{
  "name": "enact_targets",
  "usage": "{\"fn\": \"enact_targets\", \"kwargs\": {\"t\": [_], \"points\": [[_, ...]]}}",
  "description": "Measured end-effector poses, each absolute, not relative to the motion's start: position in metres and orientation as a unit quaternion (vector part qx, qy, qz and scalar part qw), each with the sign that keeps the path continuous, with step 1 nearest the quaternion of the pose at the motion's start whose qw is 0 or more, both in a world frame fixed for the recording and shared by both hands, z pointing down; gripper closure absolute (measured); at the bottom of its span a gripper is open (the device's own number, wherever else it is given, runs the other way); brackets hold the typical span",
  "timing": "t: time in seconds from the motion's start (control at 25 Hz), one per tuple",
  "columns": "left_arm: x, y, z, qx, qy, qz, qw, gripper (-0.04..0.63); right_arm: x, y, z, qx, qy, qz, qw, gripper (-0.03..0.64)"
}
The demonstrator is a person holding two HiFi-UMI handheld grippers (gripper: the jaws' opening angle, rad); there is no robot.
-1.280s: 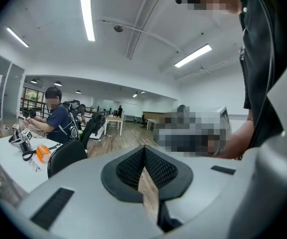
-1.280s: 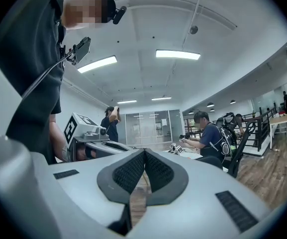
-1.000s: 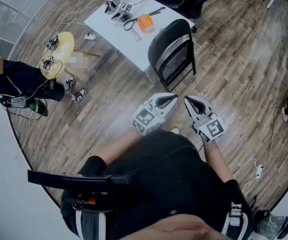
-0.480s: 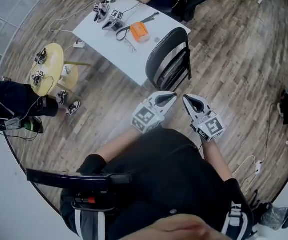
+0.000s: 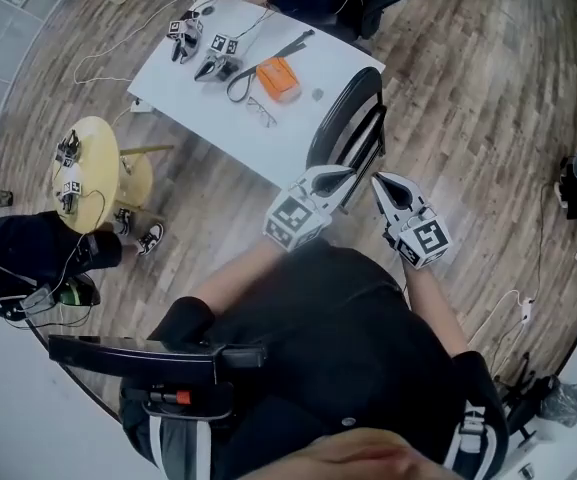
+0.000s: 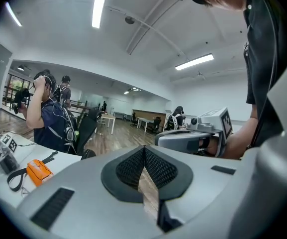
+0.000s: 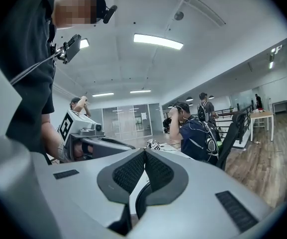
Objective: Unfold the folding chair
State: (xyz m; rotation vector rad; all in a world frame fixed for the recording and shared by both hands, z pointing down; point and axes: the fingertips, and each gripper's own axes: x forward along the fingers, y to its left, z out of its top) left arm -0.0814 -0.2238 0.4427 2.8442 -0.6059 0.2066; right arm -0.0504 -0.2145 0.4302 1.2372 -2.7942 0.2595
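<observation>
A black folding chair (image 5: 352,128), still folded flat, leans against the near edge of the white table (image 5: 178,73) in the head view. My left gripper (image 5: 346,176) hovers just short of the chair's lower part, its jaws shut and empty. My right gripper (image 5: 379,181) is beside it on the right, also shut with nothing in it. Through the slit under the right gripper's (image 7: 144,153) pads, the chair's curved black rim (image 7: 139,199) shows. The left gripper (image 6: 144,151) sees only floor beyond its pads.
On the white table lie an orange object (image 5: 280,78), spare grippers (image 5: 213,56), a black strap and glasses. A round yellow stool (image 5: 86,163) stands to the left, with a seated person (image 5: 28,258) near it. Another person (image 6: 51,116) sits behind the table. Cables trail on the wood floor.
I have walked toward the chair: both grippers, still shut, have closed the gap and now sit right at the chair's lower edge. The table and stool have shifted down-left in view.
</observation>
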Motion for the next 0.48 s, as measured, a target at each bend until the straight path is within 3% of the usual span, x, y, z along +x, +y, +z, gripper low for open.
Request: {"fn": "enact_targets", "kwargs": {"t": [0.48], "points": [[-0.108, -0.307, 0.479, 0.964, -0.198, 0.119, 0.135, 0.591, -0.076, -0.274, 0.445, 0.443, -0.892, 0.084, 0.038, 0.607]]}}
